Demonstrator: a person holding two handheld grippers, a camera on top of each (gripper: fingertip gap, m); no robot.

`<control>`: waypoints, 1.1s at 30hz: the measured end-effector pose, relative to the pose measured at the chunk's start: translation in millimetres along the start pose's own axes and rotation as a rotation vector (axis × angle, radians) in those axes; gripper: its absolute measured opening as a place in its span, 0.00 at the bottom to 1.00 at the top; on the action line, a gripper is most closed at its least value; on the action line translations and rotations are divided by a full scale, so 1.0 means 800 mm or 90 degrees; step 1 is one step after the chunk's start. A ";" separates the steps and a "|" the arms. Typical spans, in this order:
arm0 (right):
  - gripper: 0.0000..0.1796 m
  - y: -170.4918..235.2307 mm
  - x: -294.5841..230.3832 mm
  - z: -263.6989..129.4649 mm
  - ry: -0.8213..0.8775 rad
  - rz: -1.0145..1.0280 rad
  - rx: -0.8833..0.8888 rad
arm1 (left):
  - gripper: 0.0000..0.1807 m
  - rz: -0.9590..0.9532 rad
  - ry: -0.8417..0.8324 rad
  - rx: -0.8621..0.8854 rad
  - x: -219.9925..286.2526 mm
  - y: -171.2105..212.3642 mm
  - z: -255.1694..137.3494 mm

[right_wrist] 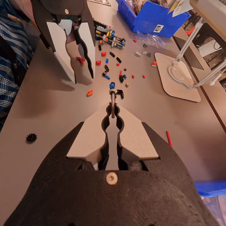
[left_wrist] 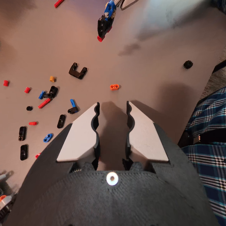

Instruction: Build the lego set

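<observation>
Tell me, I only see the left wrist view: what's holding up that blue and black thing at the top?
Observer: The right gripper. Its fingers are shut on a grey axle that sticks out of that small assembly.
Operator: Is there a bigger model anywhere?
Observer: Yes, a partly built model lies on the table, just beyond your open left gripper.
Operator: Is there a box too?
Observer: A blue bin stands farther back, past that model.
</observation>
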State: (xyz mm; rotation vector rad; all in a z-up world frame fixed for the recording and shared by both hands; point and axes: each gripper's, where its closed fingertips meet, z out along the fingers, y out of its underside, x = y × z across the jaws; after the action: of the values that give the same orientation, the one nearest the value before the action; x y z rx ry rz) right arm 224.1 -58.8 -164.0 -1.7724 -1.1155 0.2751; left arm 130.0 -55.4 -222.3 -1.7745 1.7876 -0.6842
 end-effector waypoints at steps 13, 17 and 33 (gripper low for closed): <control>0.00 0.004 -0.016 0.009 -0.030 -0.020 -0.016 | 0.20 0.027 -0.017 0.000 0.004 -0.023 0.035; 0.00 0.005 -0.017 0.009 -0.033 -0.021 -0.016 | 0.13 0.030 -0.020 0.003 0.003 -0.027 0.040; 0.00 0.005 -0.020 0.011 -0.041 -0.023 -0.015 | 0.16 0.039 -0.021 -0.049 -0.019 -0.008 0.014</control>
State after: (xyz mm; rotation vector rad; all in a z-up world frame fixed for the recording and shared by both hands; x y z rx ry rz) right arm 212.1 -66.4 -175.7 -1.7734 -1.1990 0.3003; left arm 142.3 -40.2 -226.4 -1.7622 1.8604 -0.5656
